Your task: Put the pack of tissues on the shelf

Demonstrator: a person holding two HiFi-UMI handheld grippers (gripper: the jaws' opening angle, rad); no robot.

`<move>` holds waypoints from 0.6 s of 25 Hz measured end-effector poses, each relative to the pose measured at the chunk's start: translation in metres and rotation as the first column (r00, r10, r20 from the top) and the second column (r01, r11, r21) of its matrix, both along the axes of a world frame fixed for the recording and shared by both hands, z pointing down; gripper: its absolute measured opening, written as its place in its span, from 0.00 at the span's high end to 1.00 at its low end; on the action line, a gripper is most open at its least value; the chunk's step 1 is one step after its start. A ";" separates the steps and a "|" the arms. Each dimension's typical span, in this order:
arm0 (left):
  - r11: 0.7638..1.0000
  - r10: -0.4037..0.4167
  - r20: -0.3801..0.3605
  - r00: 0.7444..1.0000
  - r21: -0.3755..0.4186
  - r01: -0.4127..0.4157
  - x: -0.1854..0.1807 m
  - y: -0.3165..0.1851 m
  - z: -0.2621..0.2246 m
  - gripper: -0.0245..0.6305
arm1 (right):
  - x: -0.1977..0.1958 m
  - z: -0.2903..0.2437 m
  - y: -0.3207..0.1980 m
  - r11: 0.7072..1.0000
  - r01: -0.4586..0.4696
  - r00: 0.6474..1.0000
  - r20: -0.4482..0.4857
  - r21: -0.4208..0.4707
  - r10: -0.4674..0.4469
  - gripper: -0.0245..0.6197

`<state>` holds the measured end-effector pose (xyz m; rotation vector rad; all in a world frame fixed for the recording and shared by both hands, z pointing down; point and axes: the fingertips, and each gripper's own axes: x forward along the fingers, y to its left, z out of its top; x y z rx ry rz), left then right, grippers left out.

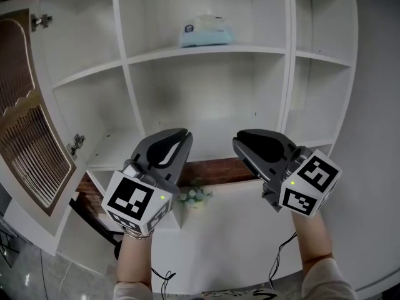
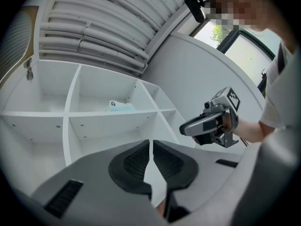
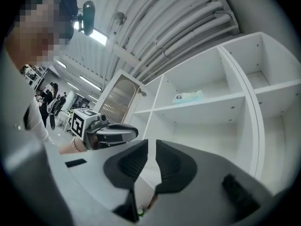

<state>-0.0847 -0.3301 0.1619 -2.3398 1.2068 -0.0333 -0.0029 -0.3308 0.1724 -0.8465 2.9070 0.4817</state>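
The pack of tissues [image 1: 206, 31], pale blue and white, lies on an upper board of the white shelf unit [image 1: 206, 54], in the middle compartment. The left gripper view shows the pack [image 2: 121, 106] far off, and so does the right gripper view, where the pack [image 3: 188, 97] is small. Both grippers hang side by side well below and in front of it. My left gripper [image 1: 178, 139] has its jaws together with nothing in them [image 2: 150, 145]. My right gripper [image 1: 245, 141] shows a narrow empty gap between its pads [image 3: 151, 147].
A brown slatted cabinet door [image 1: 25, 124] stands swung out at the left. Other shelf compartments are bare. A small bunch of flowers [image 1: 195, 195] sits on the white counter [image 1: 225, 242] under the grippers. Cables trail along the counter's front edge.
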 end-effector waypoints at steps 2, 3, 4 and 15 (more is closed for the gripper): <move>1.000 0.001 -0.005 1.000 -0.007 -0.001 -0.004 0.001 0.010 0.91 | -0.002 0.010 0.001 1.000 -0.007 1.000 -0.013 -0.007 0.007 0.86; 1.000 -0.001 -0.006 1.000 -0.010 0.001 -0.006 0.002 0.014 0.91 | -0.003 0.014 0.002 1.000 -0.009 1.000 -0.018 -0.012 0.009 0.87; 1.000 -0.003 -0.007 1.000 -0.013 0.003 -0.008 0.002 0.019 0.91 | -0.005 0.018 0.003 1.000 -0.008 1.000 -0.022 -0.018 0.008 0.87; 0.997 0.034 -0.039 0.999 -0.068 -0.036 -0.015 0.007 0.071 0.91 | -0.006 0.075 0.000 0.993 -0.044 0.997 -0.064 -0.110 0.037 0.87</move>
